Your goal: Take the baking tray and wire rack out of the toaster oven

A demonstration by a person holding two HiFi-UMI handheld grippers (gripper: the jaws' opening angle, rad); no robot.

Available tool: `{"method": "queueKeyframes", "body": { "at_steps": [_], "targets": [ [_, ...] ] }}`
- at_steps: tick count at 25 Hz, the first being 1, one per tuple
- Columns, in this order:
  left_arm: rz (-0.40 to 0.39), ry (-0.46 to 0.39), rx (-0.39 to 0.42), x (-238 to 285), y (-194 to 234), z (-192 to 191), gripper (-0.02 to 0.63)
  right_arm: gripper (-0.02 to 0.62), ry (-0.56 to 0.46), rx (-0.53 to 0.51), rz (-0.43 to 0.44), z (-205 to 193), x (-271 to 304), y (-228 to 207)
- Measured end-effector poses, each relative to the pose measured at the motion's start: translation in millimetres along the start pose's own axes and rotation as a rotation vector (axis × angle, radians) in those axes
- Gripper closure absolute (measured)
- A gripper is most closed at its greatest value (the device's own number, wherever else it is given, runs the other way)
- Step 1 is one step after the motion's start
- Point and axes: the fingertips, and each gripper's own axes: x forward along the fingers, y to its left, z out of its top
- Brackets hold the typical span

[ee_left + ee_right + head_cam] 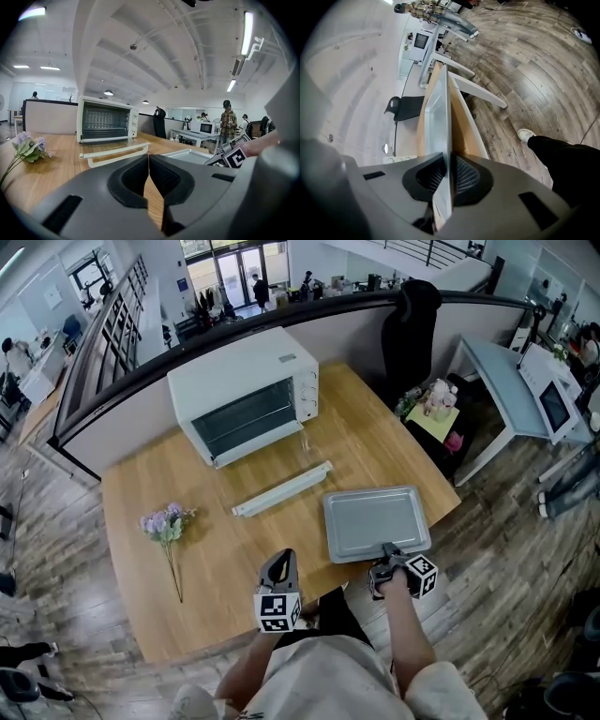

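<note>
The white toaster oven (246, 395) stands at the back of the wooden table with its glass door (281, 489) folded down. Thin wires show inside the oven (107, 118); I cannot tell whether they are the wire rack. The grey baking tray (375, 521) lies at the table's front right. My right gripper (389, 554) is shut on the tray's near rim, and the right gripper view shows the rim (438, 108) edge-on between the pads (449, 176). My left gripper (279, 568) hovers near the front edge, shut with nothing in it (149, 164).
A bunch of purple flowers (167, 524) lies at the table's left side. The table's right edge (464, 126) drops to a wood floor, with a shoe and a dark trouser leg below. An office chair and a side desk with a microwave (553, 399) stand beyond the right corner.
</note>
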Motion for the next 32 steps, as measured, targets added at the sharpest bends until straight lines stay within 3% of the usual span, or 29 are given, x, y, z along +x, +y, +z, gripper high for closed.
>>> {"method": "queueKeyframes", "body": {
  "at_steps": [9,12,21,29,32],
  "targets": [
    [-0.013,0.007,-0.010,4,-1,-3,0.588,0.538,-0.026,-0.004,-0.004,2,-1,4],
    [-0.015,0.016,-0.007,4,0,-6,0.589,0.483,-0.031,-0.067,-0.001,3,1,8],
    [-0.012,0.021,-0.009,1,4,-8,0.588,0.259,0.058,-0.467,-0.099,-14,4,34],
    [-0.012,0.014,-0.015,3,7,-7,0.588,0.201,0.138,-0.898,-0.252,-22,1,23],
    [-0.007,0.021,-0.020,4,9,-10,0.588,0.198,0.173,-1.034,-0.274,-31,0,17]
  ]
}}
